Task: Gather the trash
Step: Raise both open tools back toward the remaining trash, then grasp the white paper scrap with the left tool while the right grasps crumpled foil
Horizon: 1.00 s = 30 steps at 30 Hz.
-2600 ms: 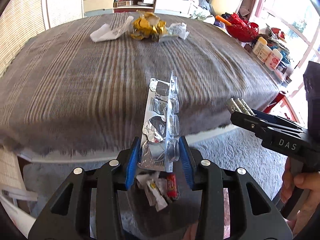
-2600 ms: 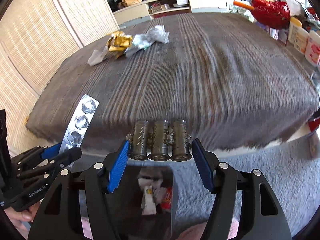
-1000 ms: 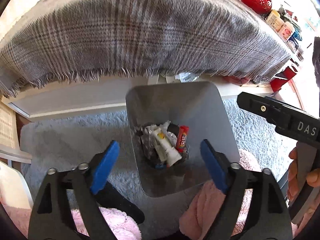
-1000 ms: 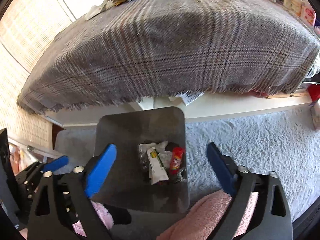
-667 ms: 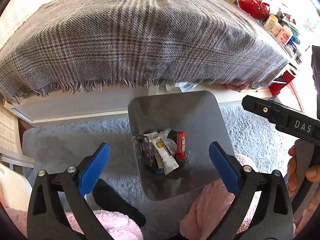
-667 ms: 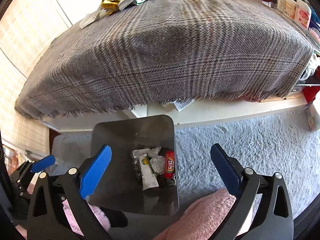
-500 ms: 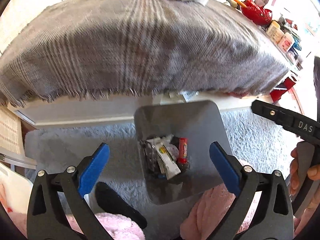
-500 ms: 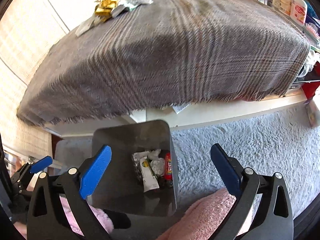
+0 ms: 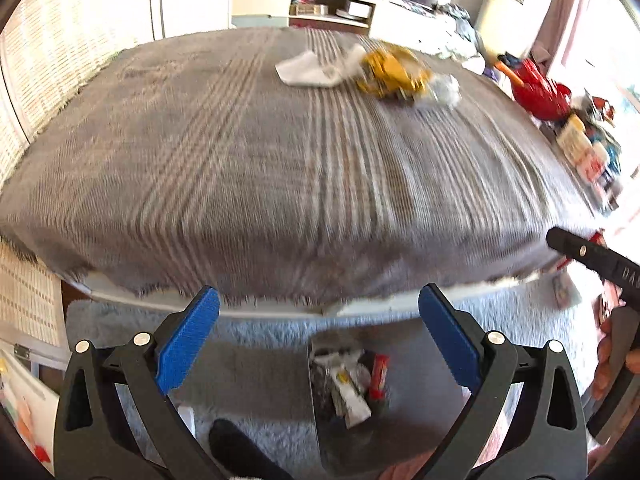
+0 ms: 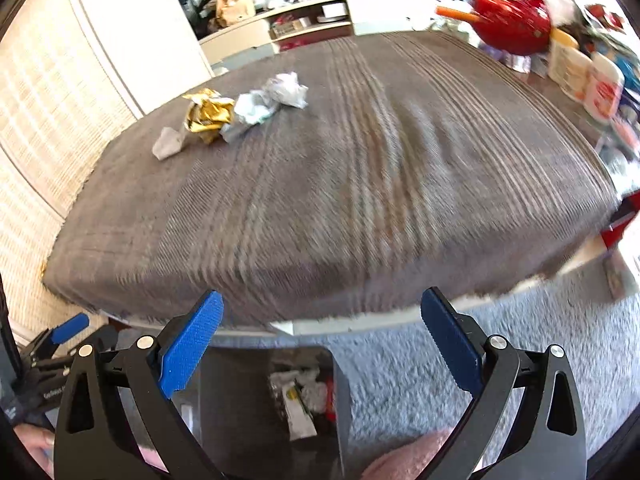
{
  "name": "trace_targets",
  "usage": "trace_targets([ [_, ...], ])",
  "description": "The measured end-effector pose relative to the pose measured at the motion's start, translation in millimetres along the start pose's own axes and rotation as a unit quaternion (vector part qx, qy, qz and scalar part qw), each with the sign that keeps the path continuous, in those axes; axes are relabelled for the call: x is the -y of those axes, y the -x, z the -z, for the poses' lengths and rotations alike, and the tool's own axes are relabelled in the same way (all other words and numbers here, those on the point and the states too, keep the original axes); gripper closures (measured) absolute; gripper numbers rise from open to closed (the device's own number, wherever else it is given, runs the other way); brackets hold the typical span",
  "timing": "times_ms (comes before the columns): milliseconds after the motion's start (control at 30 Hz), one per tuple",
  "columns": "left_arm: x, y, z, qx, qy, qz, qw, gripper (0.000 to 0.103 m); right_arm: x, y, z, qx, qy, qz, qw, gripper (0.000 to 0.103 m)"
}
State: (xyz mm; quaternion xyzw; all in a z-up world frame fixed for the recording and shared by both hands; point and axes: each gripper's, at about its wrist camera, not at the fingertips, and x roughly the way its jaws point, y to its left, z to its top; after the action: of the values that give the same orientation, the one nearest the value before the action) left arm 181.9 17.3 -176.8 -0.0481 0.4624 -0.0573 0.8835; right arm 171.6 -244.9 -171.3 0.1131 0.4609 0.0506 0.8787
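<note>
Trash (image 9: pixel 384 74) sits crumpled at the far side of the bed (image 9: pixel 280 168), well apart from both tools; more lies in the bin (image 10: pixel 276 396) on the grey rug (image 10: pixel 440 360) beneath us. Shelves (image 10: pixel 304 20) behind. Our left tool (image 9: pixel 318 336) and right tool (image 10: pixel 322 338) gape wide, gripping nothing; left just finished opening.

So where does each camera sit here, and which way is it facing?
Left wrist: on the left gripper, jaws open, looking down over the trash bin to the plaid-covered table; the other hand shows at right.
Right wrist: on the right gripper, jaws open, same heading; the left gripper shows at left.
Shared: bin, table, gold wrapper.
</note>
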Motion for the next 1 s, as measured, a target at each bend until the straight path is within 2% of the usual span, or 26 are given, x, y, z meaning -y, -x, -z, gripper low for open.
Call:
trace_targets([
  [267,-9,-20,-62,0.014,-0.007,-0.025,0.9996,0.008,-22,-23,-64,0.016,0.026,-0.009,0.999,0.003],
  [567,-15,-53,-129,0.037,-0.028,-0.046,0.9978,0.008,-20,-54,-133,0.034,0.01,0.003,0.999,0.003],
  [767,-18,-77,-161,0.048,-0.034,-0.053,0.9968,0.008,-19,-74,-164,0.043,-0.006,0.001,0.999,0.004],
  [800,-19,-81,-166,0.047,-0.033,-0.049,0.9971,0.008,-18,-76,-168,0.043,-0.012,-0.008,0.999,0.006],
  [933,-24,-99,-185,0.043,-0.021,-0.043,0.9979,0.01,-19,-92,-183,0.035,-0.021,-0.019,0.999,0.028],
  [1000,-24,-109,-194,0.038,-0.022,-0.04,0.9983,0.016,-21,-99,-186,0.028,-0.02,-0.022,0.999,0.032],
])
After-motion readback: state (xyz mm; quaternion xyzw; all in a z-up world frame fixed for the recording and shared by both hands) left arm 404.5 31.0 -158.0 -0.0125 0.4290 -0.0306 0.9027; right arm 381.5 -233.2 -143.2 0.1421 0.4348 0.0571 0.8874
